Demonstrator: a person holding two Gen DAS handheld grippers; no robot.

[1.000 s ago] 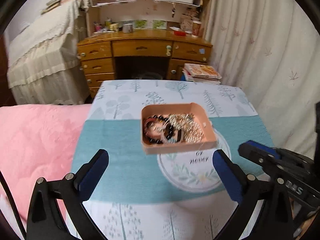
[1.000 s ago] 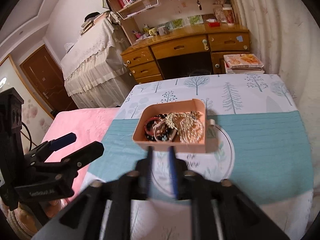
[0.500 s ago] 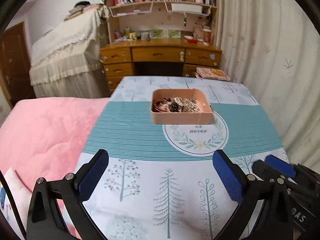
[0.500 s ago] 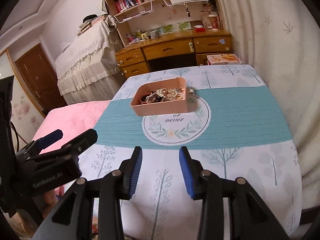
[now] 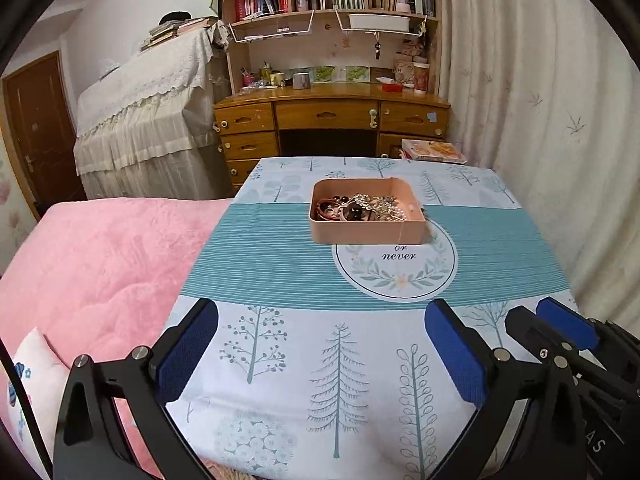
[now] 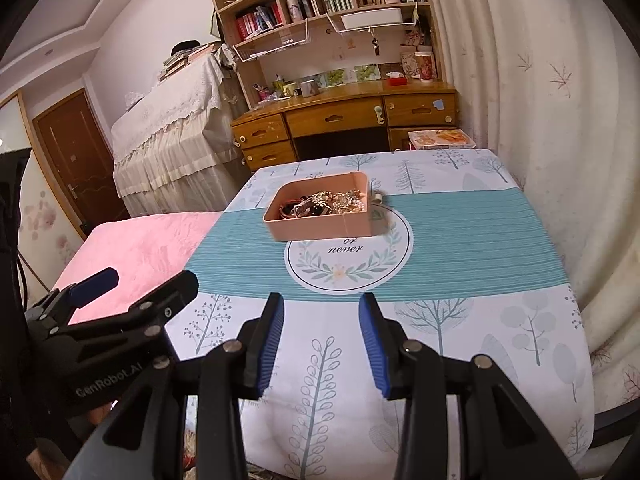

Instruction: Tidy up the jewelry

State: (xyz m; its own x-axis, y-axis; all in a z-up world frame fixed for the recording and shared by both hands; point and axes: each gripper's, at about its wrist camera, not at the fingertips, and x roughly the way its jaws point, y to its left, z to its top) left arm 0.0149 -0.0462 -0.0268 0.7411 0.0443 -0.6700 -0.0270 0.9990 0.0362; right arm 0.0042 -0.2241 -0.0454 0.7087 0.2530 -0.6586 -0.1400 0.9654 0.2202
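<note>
Left wrist view shows my left tongs (image 5: 320,356) spread wide, blue pads (image 5: 186,350) far apart with nothing between them, hovering over the near end of the table (image 5: 340,420). A tablecloth printed with trees covers it, with a teal striped band across the middle and a round wreath print (image 5: 396,268) reading "or never". The pink tray (image 5: 366,232) sits on the far edge of that wreath, toward the far half of the table and well apart from both my tongs. Inside it lies a tangled heap of jewelry (image 5: 360,210): gold chains on the right, dark beads and red loops on the left. I cannot tell the pieces apart beyond that.

My right tongs (image 6: 322,340) are parted too, though more narrowly, pads facing each other over the near tree print and pinching nothing. In the right wrist view the tray (image 6: 320,228) stands far ahead and slightly left, and a small white thing (image 6: 377,198) lies just beside its far right corner. My left tongs (image 6: 132,284) show at the left edge there, over the seam between table and pink bedspread (image 6: 140,240).

Beyond the table stands a wooden desk (image 5: 332,116) with bookshelves above; a pale curtain (image 5: 540,120) hangs on the right.
</note>
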